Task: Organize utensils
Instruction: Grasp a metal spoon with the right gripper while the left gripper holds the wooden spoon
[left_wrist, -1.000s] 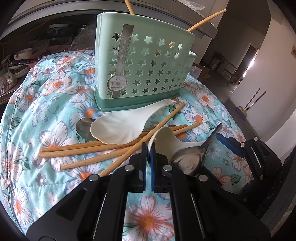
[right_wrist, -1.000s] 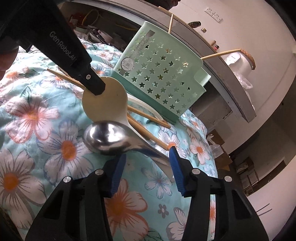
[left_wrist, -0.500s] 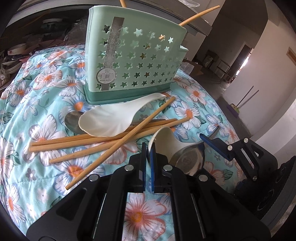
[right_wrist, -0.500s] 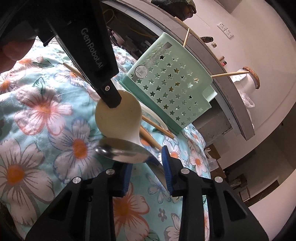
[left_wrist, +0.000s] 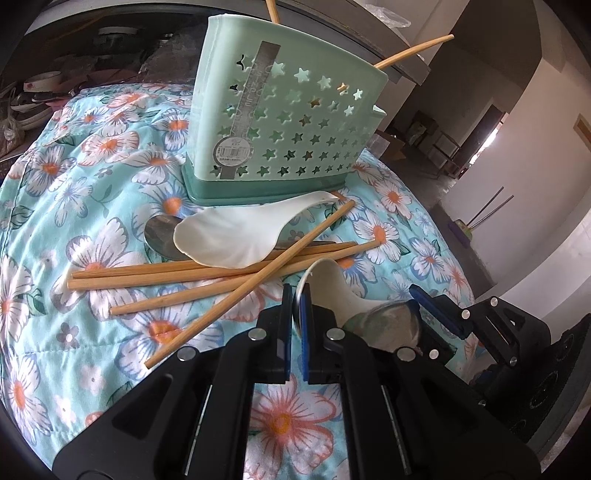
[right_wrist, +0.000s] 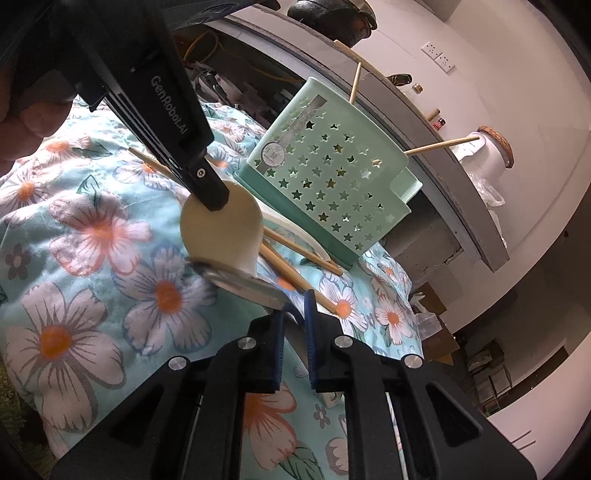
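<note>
My left gripper (left_wrist: 295, 308) is shut on the rim of a cream ceramic spoon (left_wrist: 332, 291), which is tipped up off the floral cloth. In the right wrist view the left gripper (right_wrist: 211, 197) pinches the cream spoon (right_wrist: 221, 236) from above. A metal spoon (right_wrist: 240, 282) leans against it, bowl tilted on edge. My right gripper (right_wrist: 295, 319) is closing, and its blue pads (right_wrist: 309, 314) press on the metal spoon's handle. The mint star-punched holder (left_wrist: 288, 122) stands behind with two chopsticks (left_wrist: 413, 51) sticking out.
On the floral cloth (left_wrist: 74, 192) lie several loose chopsticks (left_wrist: 207, 273), a flat white spoon (left_wrist: 236, 236) and a second metal spoon (left_wrist: 159, 232) partly under it. A grey counter edge (right_wrist: 443, 155) runs behind the holder. The cloth drops off at the right.
The right jaws have closed from wide apart onto the metal spoon's handle, and the spoon's bowl has tipped from flat onto its edge. The left gripper keeps its hold on the cream spoon.
</note>
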